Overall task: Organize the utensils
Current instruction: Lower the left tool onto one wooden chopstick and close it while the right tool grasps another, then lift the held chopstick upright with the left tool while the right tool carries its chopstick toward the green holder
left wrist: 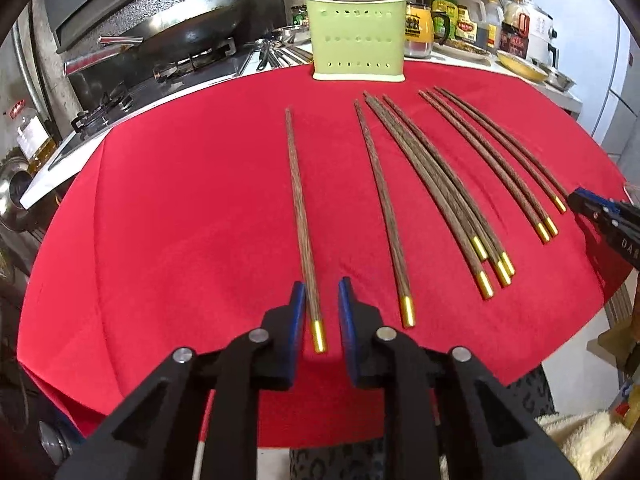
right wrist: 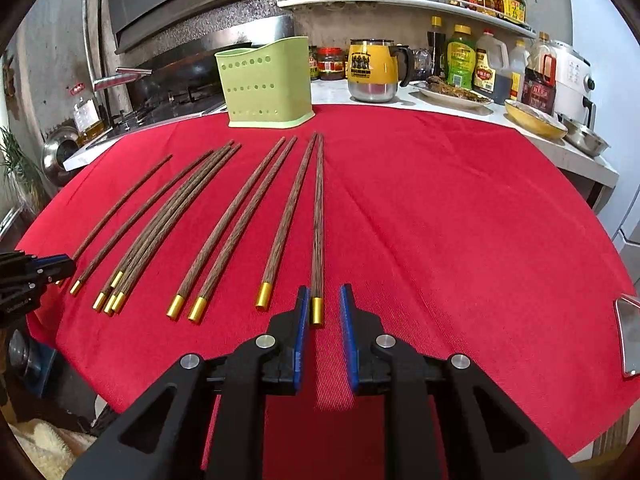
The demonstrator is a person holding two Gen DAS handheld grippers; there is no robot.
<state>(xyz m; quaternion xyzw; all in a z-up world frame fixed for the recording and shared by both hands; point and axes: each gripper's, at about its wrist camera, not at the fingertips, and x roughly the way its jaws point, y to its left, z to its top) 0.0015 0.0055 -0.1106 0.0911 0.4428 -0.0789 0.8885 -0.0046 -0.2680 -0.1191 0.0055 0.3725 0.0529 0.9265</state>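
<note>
Several dark wooden chopsticks with gold caps lie on a red cloth (left wrist: 180, 208), tips toward a green perforated utensil holder (left wrist: 357, 38) standing upright at the far edge. My left gripper (left wrist: 321, 288) is open, its blue pads on either side of the gold-capped end of the leftmost chopstick (left wrist: 303, 224). My right gripper (right wrist: 323, 294) is open around the capped end of the rightmost chopstick (right wrist: 318, 224). The holder also shows in the right wrist view (right wrist: 266, 82). Each gripper appears at the edge of the other's view.
A stove with a wok (left wrist: 188, 28) is at the back left. A yellow mug (right wrist: 374, 70), sauce bottles (right wrist: 460, 58), plates and metal bowls (right wrist: 586, 138) stand on the counter behind the cloth. The cloth's right half (right wrist: 460, 220) is bare.
</note>
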